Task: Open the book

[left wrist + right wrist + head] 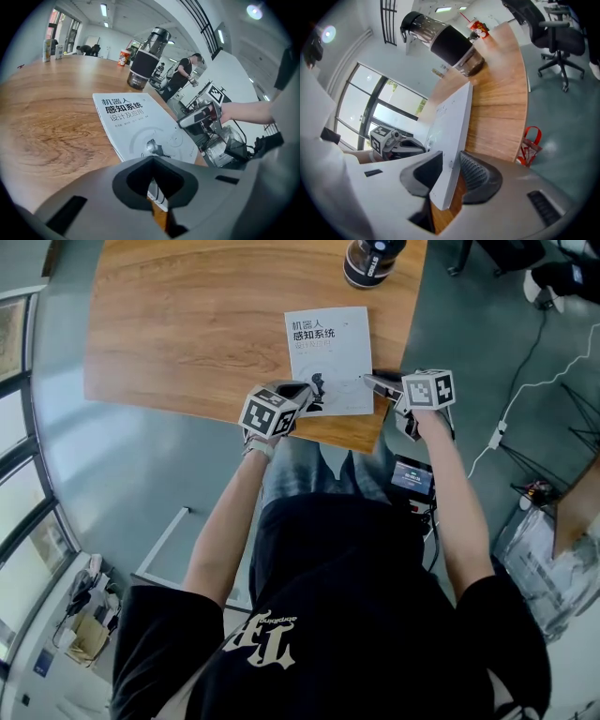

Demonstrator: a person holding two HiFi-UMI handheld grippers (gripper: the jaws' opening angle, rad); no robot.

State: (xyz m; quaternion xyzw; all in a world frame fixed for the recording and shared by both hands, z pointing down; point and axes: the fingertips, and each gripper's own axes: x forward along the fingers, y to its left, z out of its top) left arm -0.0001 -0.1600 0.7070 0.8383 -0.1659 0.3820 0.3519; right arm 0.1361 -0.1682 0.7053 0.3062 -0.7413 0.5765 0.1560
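Book (328, 360) lies shut on the bench (187, 334), by its near edge. Right tool (380, 383) gapes, the book's right edge between its jaws; left tool (302, 393), closed, seems to pin the left corner. Pinch only the cover, then lift.

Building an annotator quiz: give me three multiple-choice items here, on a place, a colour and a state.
1. Where does the dark cylindrical bottle stand?
A. on the wooden table, beyond the thin paperback book
B. on the floor
C. atop the book

2. What colour is the book's cover?
A. red
B. white
C. black

3. How do the right gripper's fingers stand?
A. shut
B. gripping the bottle
C. apart, the book's edge between them

1 A: head view shows it on the table past the book.
2 B: white with dark print.
3 C: right gripper view shows the gap.
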